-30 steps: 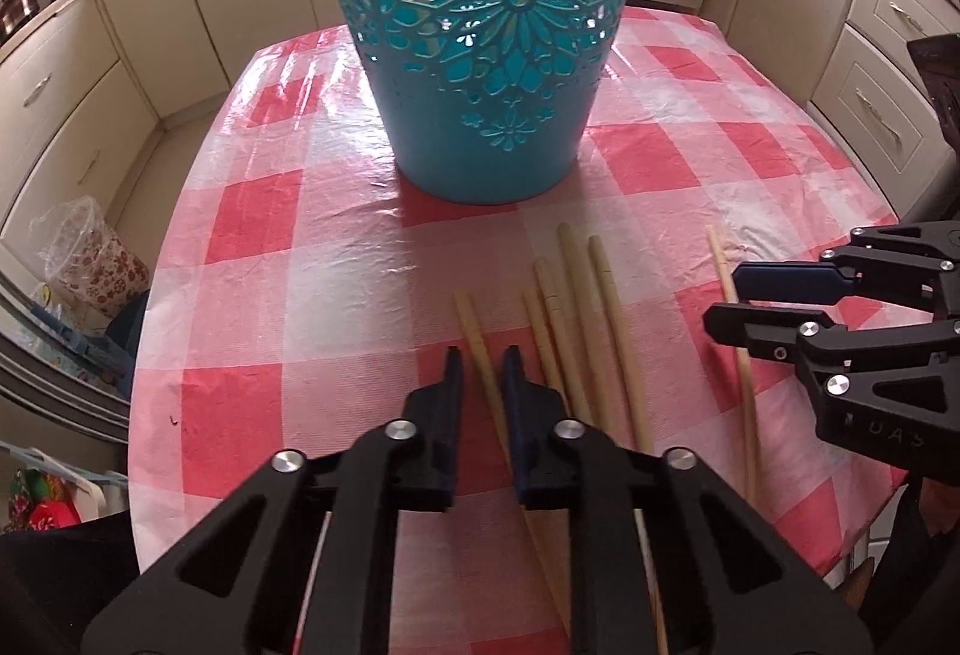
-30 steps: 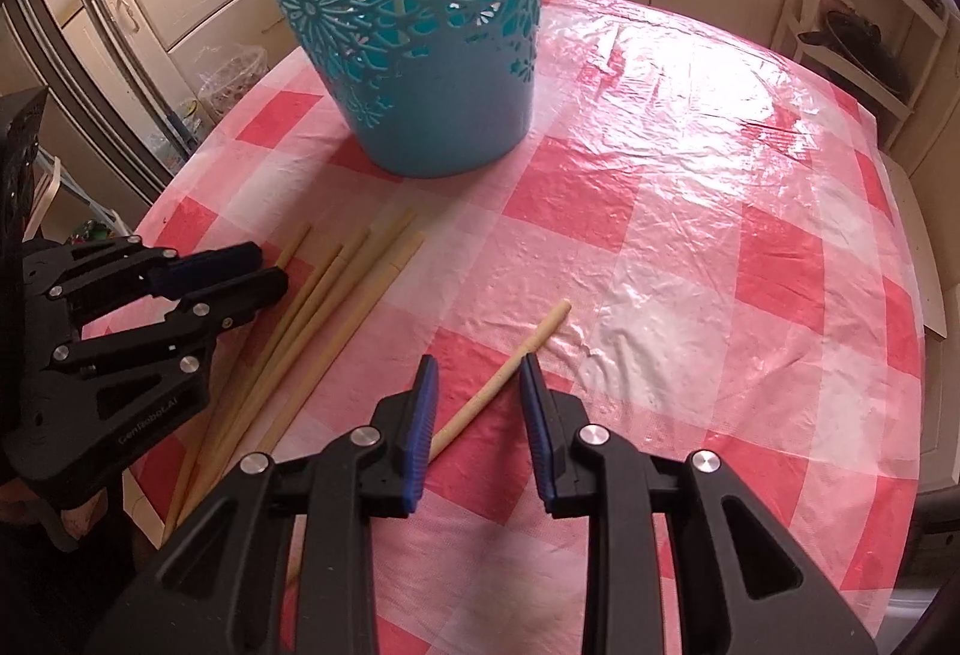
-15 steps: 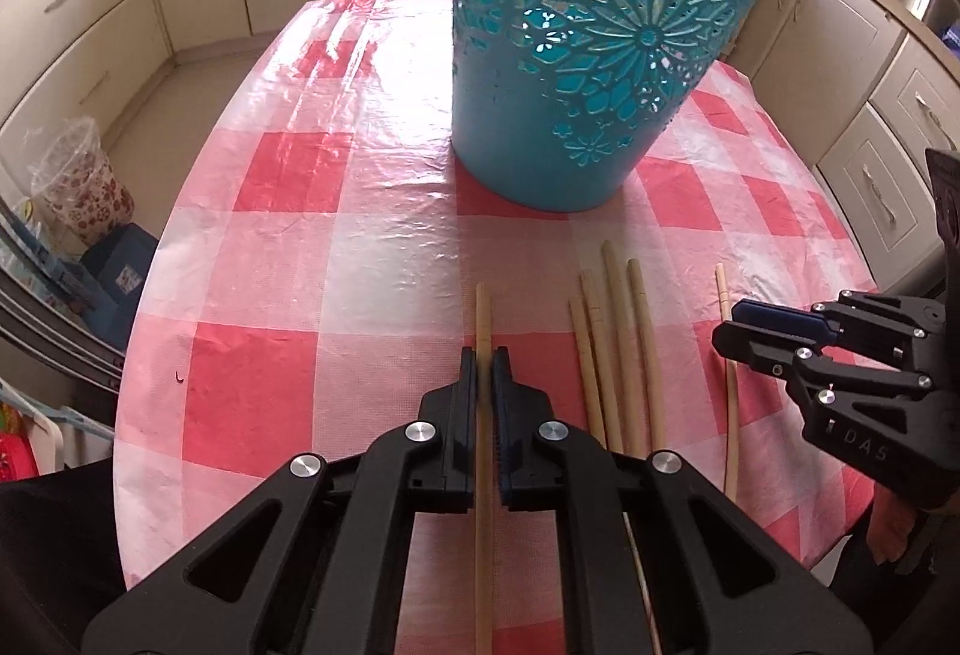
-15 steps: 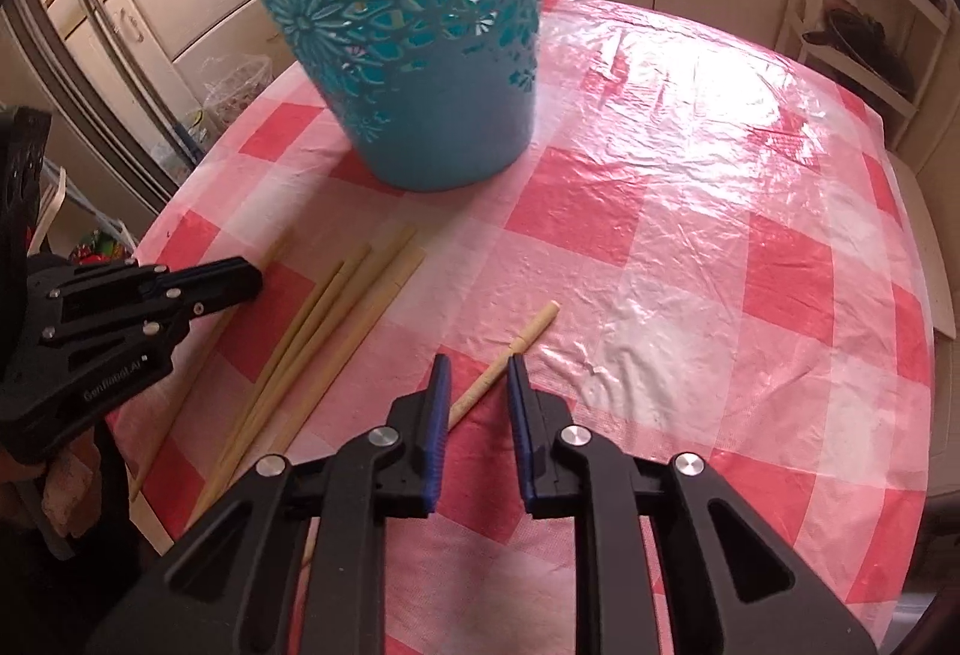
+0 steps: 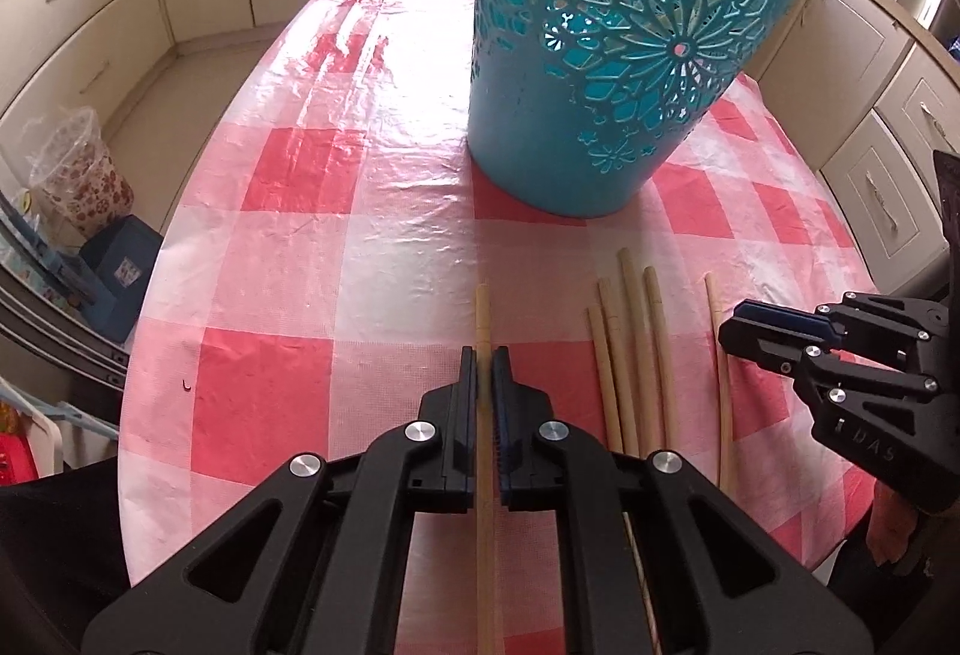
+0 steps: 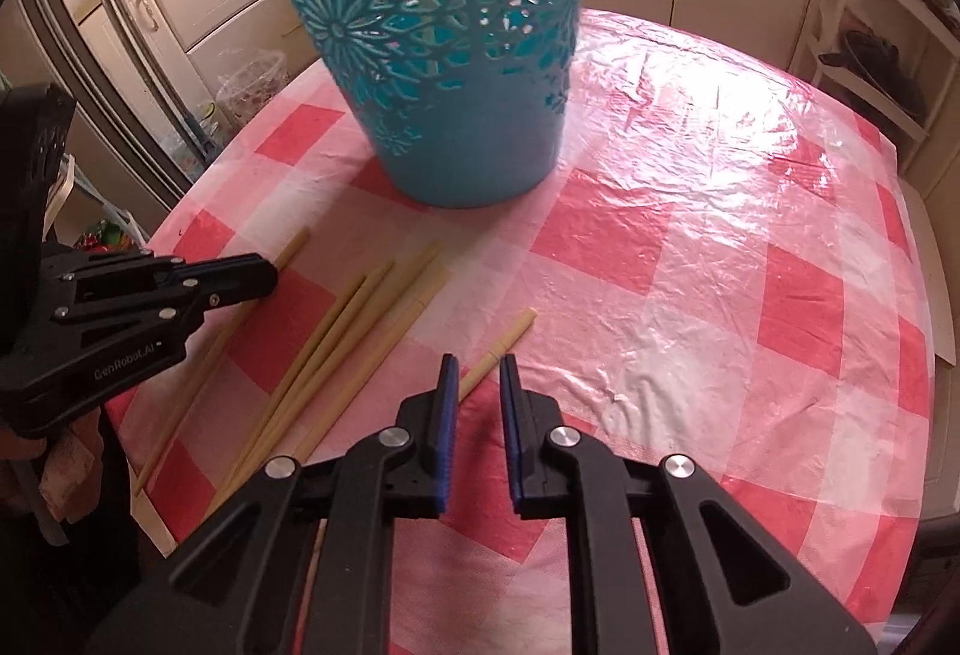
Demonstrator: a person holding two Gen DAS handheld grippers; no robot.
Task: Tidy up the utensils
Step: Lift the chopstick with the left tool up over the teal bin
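A tall teal cut-out basket (image 5: 612, 72) stands on the red-checked tablecloth (image 5: 288, 295); it also shows in the right wrist view (image 6: 456, 54). My left gripper (image 5: 485, 355) is shut on one bamboo chopstick (image 5: 483, 313), held above the cloth and pointing toward the basket. Several more chopsticks (image 5: 630, 355) lie to its right. My right gripper (image 6: 479, 364) is open, its jaws around a single chopstick (image 6: 501, 346) that lies on the cloth. The loose bundle (image 6: 354, 337) lies left of it, and the left gripper (image 6: 264, 277) shows beyond.
Cream kitchen cabinets (image 5: 90, 18) surround the table. A plastic bag (image 5: 78, 175) and a blue box (image 5: 120, 265) sit on the floor at left. A shelf unit (image 6: 870, 54) stands at back right. The table edge (image 6: 936, 355) is close on the right.
My left gripper shut on a chopstick, lifted it and swung left. My right gripper narrowed its jaws around the single chopstick and came closer to the basket.
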